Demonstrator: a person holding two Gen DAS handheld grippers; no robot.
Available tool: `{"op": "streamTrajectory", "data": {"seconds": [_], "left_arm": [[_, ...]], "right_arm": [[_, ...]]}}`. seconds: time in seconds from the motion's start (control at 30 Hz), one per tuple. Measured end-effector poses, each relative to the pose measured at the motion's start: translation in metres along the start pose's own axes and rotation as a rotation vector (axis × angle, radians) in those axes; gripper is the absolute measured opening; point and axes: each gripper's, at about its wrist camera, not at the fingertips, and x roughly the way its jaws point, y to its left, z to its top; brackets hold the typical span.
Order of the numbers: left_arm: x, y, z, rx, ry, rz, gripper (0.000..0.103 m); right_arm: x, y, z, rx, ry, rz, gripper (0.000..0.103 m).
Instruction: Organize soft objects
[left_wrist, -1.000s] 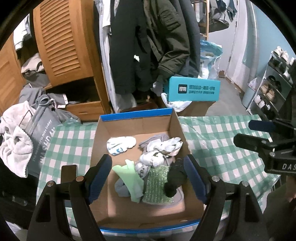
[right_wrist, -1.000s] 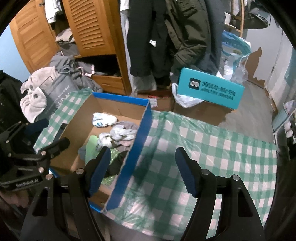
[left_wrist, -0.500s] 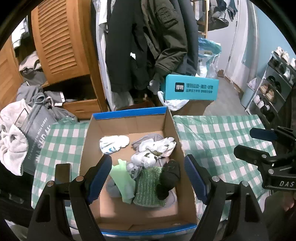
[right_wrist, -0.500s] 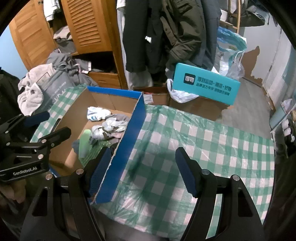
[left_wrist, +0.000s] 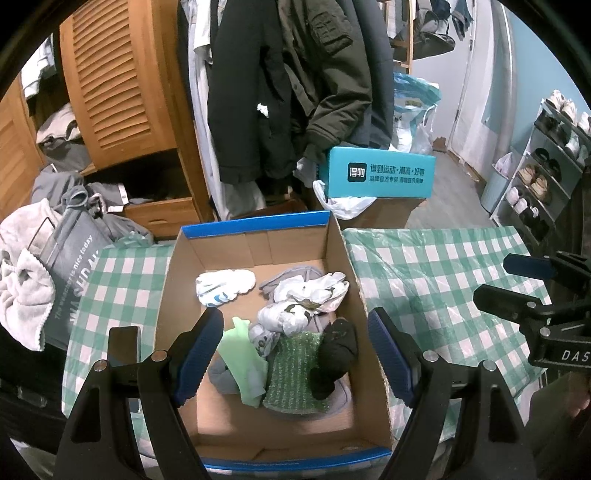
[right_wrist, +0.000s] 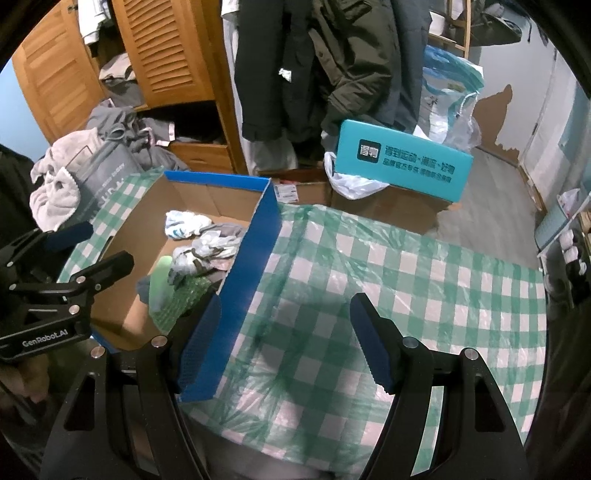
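A cardboard box (left_wrist: 255, 439) sits on the checked tablecloth (left_wrist: 436, 273), toward its left side. Inside lie socks: one pair (left_wrist: 225, 286) at the back left, a crumpled bundle (left_wrist: 306, 301) to its right, a flat cloth (left_wrist: 243, 360) and a mesh piece (left_wrist: 295, 369) in front, with what may be a rolled sock (left_wrist: 338, 352) on the mesh. Behind the table stands a printed carton (left_wrist: 380, 177); left of it, a wardrobe (left_wrist: 122, 85).
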Motion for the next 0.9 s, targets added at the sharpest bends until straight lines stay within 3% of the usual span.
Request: {"op": "streamTrajectory", "data": {"seconds": [0.9], "left_arm": [[0.0000,0.0027,-0.0009,0.011,-0.003,0.022,0.082]], "right_arm": [[-0.0032,-0.0075,0.0013,0.009,-0.001,-0.009,0.072]]}}
